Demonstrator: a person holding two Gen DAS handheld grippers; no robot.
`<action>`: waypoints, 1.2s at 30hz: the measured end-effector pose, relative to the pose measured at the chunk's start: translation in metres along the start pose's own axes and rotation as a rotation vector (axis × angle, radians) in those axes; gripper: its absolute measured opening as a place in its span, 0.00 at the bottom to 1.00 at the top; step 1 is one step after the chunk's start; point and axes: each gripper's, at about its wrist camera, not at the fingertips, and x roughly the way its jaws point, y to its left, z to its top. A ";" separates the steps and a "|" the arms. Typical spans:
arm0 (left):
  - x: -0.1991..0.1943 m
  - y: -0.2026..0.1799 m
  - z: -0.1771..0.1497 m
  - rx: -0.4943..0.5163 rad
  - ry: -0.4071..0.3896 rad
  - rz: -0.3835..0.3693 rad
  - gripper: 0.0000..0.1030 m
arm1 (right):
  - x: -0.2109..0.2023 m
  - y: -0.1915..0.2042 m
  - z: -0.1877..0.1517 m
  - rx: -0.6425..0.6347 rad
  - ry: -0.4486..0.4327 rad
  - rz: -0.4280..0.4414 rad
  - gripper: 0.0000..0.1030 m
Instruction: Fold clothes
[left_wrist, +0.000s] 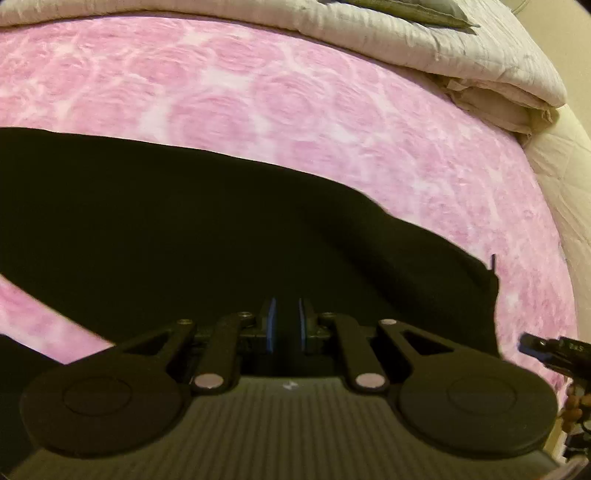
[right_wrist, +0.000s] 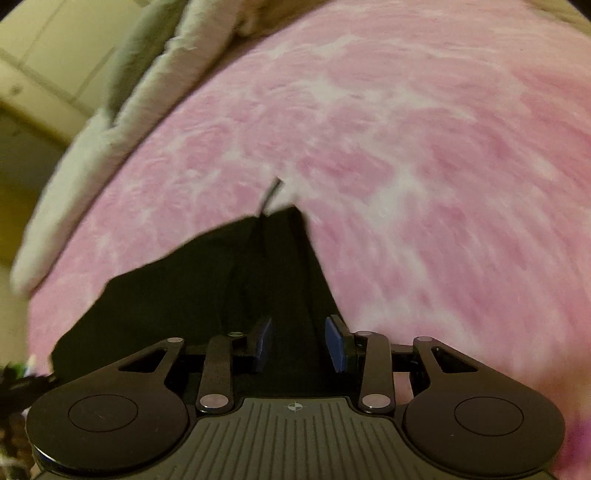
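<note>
The bed, covered in a pink sheet with pale swirled rose shapes, fills most of both views, and a grey-beige quilt lies bunched along its far edge. On the sheet lies the one piece of clothing in sight, a black garment, spread fairly flat in a broad dark band across the left wrist view and ending in a pointed corner with a thin loose thread sticking up. My judgement is that the folding is at an early or middle stage: the cloth lies mostly in one wide layer, a long ridge runs across it (possibly a first fold, though the darkness of the fabric hides any layering), and no neat stack or finished bundle shows anywhere, so most of the folding looks left to do. The left gripper hangs over the middle of the black cloth with its blue pads close together and only a narrow gap between them; whether a pinch of fabric sits in that gap I cannot tell. The right gripper stands over the garment's pointed end with its pads clearly apart and dark cloth showing between them, not pressed. As for writing, a few pale characters sit on the right gripper's tip at the edge of the left view, too small and blurred to read; no brand or label shows on the clothing.
</note>
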 end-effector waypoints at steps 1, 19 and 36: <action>0.005 -0.009 -0.001 -0.006 -0.005 0.006 0.08 | 0.006 -0.004 0.009 -0.014 0.007 0.034 0.35; 0.027 -0.012 0.040 -0.098 -0.053 0.144 0.08 | 0.111 -0.058 0.084 0.128 0.202 0.434 0.20; 0.056 -0.002 0.032 -0.064 -0.062 0.268 0.08 | 0.096 -0.062 0.118 0.121 0.093 0.251 0.16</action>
